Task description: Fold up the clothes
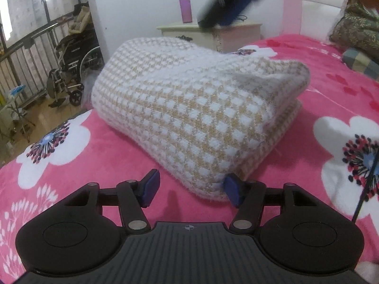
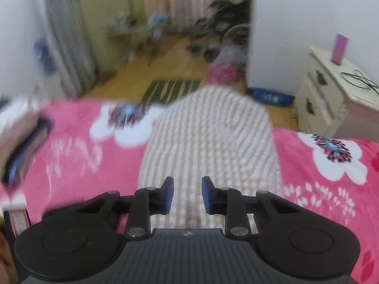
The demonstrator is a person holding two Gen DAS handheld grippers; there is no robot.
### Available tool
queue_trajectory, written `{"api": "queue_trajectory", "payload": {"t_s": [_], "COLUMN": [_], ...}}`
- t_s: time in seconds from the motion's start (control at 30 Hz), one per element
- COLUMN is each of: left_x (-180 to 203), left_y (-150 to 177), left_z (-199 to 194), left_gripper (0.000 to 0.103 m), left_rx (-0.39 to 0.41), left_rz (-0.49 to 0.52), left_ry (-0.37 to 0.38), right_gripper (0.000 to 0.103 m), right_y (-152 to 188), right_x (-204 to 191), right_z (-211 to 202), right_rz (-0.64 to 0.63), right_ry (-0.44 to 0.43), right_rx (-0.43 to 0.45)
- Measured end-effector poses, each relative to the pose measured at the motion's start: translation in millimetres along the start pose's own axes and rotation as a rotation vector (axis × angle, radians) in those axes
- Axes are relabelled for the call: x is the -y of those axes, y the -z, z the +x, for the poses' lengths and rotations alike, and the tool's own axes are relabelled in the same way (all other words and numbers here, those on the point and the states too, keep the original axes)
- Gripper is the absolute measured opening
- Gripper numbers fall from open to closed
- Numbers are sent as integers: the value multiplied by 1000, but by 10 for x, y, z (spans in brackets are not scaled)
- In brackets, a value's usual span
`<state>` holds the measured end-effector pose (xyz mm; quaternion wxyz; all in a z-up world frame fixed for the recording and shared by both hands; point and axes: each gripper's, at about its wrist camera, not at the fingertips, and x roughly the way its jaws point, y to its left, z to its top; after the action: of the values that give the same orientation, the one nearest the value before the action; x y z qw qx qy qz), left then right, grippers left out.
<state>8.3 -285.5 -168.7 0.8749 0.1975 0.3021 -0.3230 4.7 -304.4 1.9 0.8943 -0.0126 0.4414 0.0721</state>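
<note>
A folded knit sweater (image 1: 189,108), white with a tan check, lies in a thick bundle on the pink flowered bedspread (image 1: 94,161). My left gripper (image 1: 191,188) is open at the bundle's near corner. The corner lies between its blue pads; the right pad (image 1: 233,190) is against the fabric, the left pad stands apart. My right gripper (image 2: 188,195) hovers over the sweater (image 2: 210,142) in a blurred view, its jaws narrowly apart with nothing clamped between them. The right gripper (image 1: 227,2) also shows as a dark blur above the sweater's far end.
A cream nightstand (image 1: 213,33) with a purple box (image 1: 185,9) stands beyond the bed. Patterned pillows (image 1: 355,28) lie at the far right. A wheelchair (image 1: 71,71) and a railing are off the bed's left edge. The wooden floor (image 2: 146,75) has a striped mat.
</note>
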Motion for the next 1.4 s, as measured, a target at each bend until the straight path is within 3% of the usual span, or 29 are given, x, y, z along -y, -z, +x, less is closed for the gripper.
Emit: {"api": "queue_trajectory", "payload": {"t_s": [0.07, 0.17, 0.33, 0.47, 0.5, 0.57, 0.63, 0.73, 0.77, 0.83, 1.0, 1.07, 1.13, 1.17, 1.23, 1.27, 1.37, 1.4], "left_x": [-11, -47, -63, -102, -105, -90, -88, -191, -236, -383, -838, -909, -814, -761, -648, -576, -517, -530], "left_y": [22, 76, 66, 85, 96, 119, 143, 248, 267, 278, 109, -36, -218, -257, -306, -286, -175, -156], "left_z": [25, 111, 37, 15, 12, 25, 73, 36, -7, -143, -533, -579, -466, -384, -180, -64, 44, 44], "left_gripper": [60, 60, 59, 59, 60, 59, 59, 58, 57, 57, 58, 58, 56, 56, 55, 55, 57, 57], "left_rx": [-39, -90, -62, -57, -52, -61, -105, -118, -120, -98, 101, 169, 186, 182, 143, 103, 98, 101], "left_rz": [4, -18, 10, -3, 1, 12, 20, 8, 10, -7, -78, -92, -70, -72, -66, -50, -63, -75], "left_ry": [0, 14, 24, 48, 50, 44, 43, 53, 58, 94, 134, 146, 184, 229, 296, 293, 271, 275], "right_gripper": [25, 25, 26, 27, 27, 24, 28, 29, 29, 29, 28, 28, 28, 27, 27, 27, 27, 28], "right_y": [246, 586, 401, 137, 128, 310, 484, 416, 412, 417, 38, -92, -26, 122, 435, 411, 60, -109], "right_x": [-6, 102, 79, -51, -133, -216, -282, -133, -156, -192, -131, -4, 188, 292, 395, 398, 419, 373], "right_z": [475, 944, 632, 54, 59, 469, 861, 858, 814, 727, 173, 134, 386, 640, 925, 876, 665, 589], "right_rz": [-36, -25, -18, 28, -1, -54, -97, 24, 11, -10, 5, 0, 35, 42, 17, 18, 61, 33], "right_ry": [35, 73, 88, -40, -60, -40, -26, -70, -62, -54, -12, 60, 141, 182, 211, 220, 212, 198], "right_rx": [-146, -163, -163, -6, -5, -78, -141, -129, -131, -126, 24, 66, -3, -82, -97, -98, -134, -96]}}
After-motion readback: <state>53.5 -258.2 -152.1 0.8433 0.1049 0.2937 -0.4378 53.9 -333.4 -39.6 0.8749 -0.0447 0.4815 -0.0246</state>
